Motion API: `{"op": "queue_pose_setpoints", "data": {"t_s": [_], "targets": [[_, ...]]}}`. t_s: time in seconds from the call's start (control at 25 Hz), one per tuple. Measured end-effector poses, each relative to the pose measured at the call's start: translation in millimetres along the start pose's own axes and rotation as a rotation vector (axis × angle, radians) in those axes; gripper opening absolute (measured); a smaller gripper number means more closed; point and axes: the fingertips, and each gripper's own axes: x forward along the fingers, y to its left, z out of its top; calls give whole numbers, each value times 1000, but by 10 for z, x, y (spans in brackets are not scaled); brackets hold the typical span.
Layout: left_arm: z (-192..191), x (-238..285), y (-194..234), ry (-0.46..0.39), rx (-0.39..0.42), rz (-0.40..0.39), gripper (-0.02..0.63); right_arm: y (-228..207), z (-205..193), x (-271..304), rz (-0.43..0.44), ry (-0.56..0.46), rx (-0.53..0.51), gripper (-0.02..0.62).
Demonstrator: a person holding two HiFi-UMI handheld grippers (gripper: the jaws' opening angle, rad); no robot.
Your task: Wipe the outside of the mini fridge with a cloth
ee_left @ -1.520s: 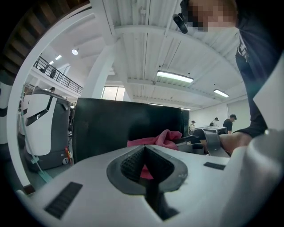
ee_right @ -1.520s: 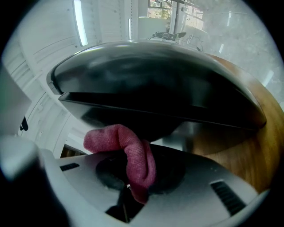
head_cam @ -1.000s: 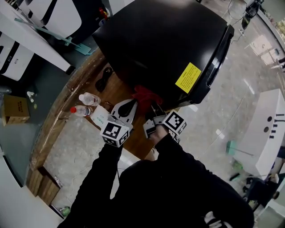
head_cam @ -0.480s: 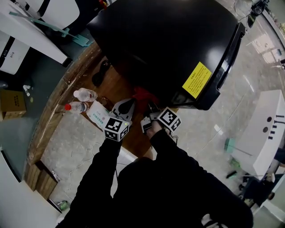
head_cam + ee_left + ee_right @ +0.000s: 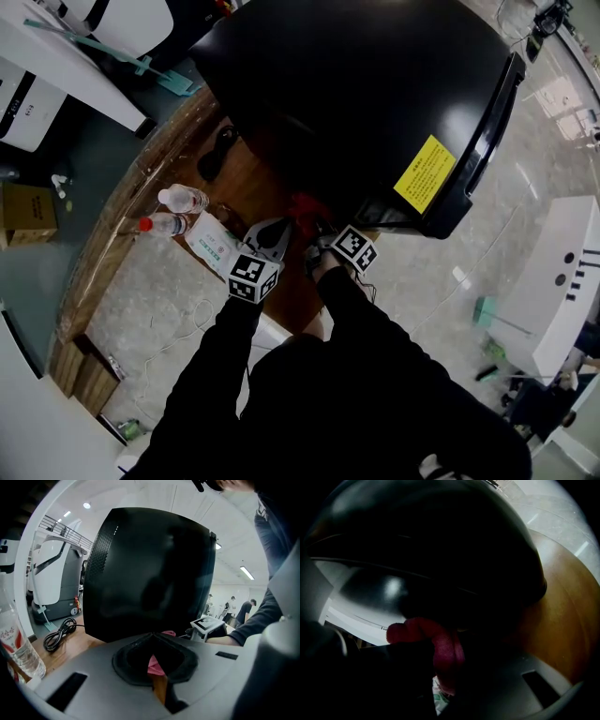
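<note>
The black mini fridge (image 5: 356,84) stands on a round wooden table (image 5: 248,183) and fills the left gripper view (image 5: 150,573). A red cloth (image 5: 305,208) lies bunched against the fridge's near side wall, low down. My right gripper (image 5: 319,234) is shut on it; in the right gripper view the cloth (image 5: 443,646) sticks out between the jaws, right against the dark fridge wall (image 5: 440,541). My left gripper (image 5: 275,230) sits just left of the cloth, its jaws shut (image 5: 152,635) with nothing in them. A bit of cloth (image 5: 167,633) shows past its tips.
Two water bottles (image 5: 183,199) (image 5: 161,225) and a tissue pack (image 5: 214,246) lie on the table to the left of the grippers. A black cable (image 5: 218,152) is coiled beside the fridge. A yellow label (image 5: 425,174) marks the fridge's side near its door.
The right gripper and cloth have shifted slightly left and in toward the fridge's lower wall, so less cloth shows. The left gripper stays beside them. The head view has shifted.
</note>
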Motion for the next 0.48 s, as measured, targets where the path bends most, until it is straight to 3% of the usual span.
{"op": "queue_pose_setpoints", "data": {"t_s": [0.16, 0.28, 0.48], "targets": [[-39, -35, 11, 4, -3, 11, 6, -165, -12, 47, -31, 0, 9, 72], [-25, -91, -19, -6, -8, 13, 6, -154, -69, 39, 7, 53, 17, 69], [144, -325, -102, -59, -26, 19, 6, 401, -314, -373, 147, 225, -257, 69]]}}
